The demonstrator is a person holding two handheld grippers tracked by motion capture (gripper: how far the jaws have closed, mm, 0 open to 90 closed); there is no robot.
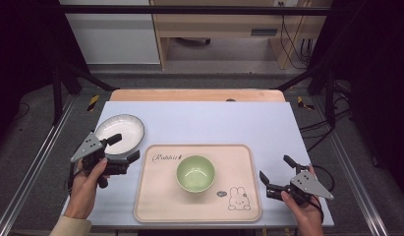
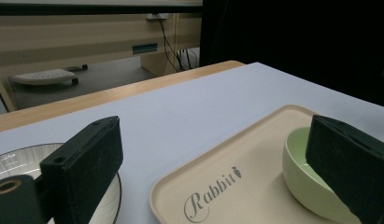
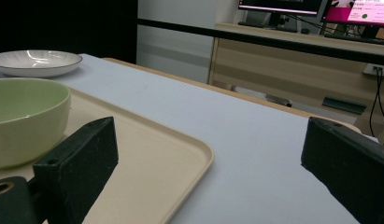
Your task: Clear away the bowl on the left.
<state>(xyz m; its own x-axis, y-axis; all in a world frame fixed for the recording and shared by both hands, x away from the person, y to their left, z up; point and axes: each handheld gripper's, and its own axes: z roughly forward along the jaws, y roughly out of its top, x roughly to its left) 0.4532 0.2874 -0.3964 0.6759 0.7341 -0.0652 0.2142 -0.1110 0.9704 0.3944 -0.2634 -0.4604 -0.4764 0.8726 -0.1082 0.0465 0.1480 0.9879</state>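
While the tray (image 1: 155,199) lies at the near middle of the table (image 1: 214,123), a green bowl (image 1: 195,173) sits at its centre. Left of the tray, the left gripper (image 1: 125,147) hovers with jaws spread wide over the near rim of a white plate (image 1: 120,132), touching nothing. Right of the tray, the right gripper (image 1: 275,169) is also spread wide and empty, pointing toward the tray's right edge.

tray (image 1: 155,196) print (bunny) too small
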